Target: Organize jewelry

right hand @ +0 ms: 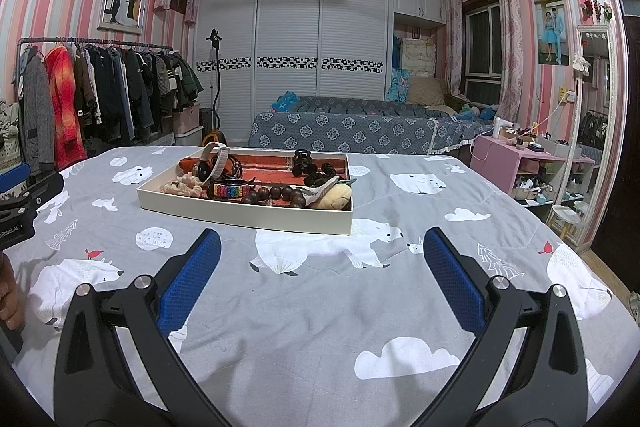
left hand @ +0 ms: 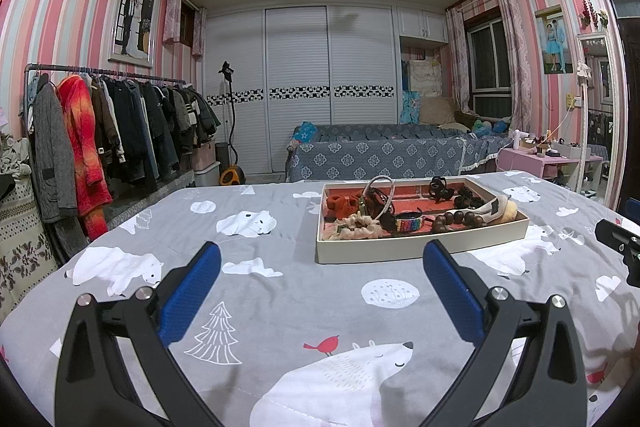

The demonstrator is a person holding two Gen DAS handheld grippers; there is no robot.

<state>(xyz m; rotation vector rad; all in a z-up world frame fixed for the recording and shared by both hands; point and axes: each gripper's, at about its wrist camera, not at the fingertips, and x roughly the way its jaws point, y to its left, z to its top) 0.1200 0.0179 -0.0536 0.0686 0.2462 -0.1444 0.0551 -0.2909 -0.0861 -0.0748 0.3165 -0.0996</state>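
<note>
Left gripper [left hand: 322,263]: jaws wide apart, blue pads bare, nothing held, hovering over near part of bedspread [left hand: 280,307]. Right gripper [right hand: 322,251]: likewise spread wide, empty, above bedspread.

Tray [right hand: 244,213]: white-walled, red-lined, flat on grey polar-bear bedspread, toward far edge, ahead of both grippers, apart from them.

Tray contents: wooden bead bracelet [right hand: 276,195] along near wall; rainbow band [right hand: 232,191] just beside it; black claw clip [right hand: 303,163] toward far wall; cream scrunchie [right hand: 182,185] at near left corner; yellow plush piece [right hand: 334,195] at near right corner; white headband [right hand: 212,163] toward far left corner.
</note>
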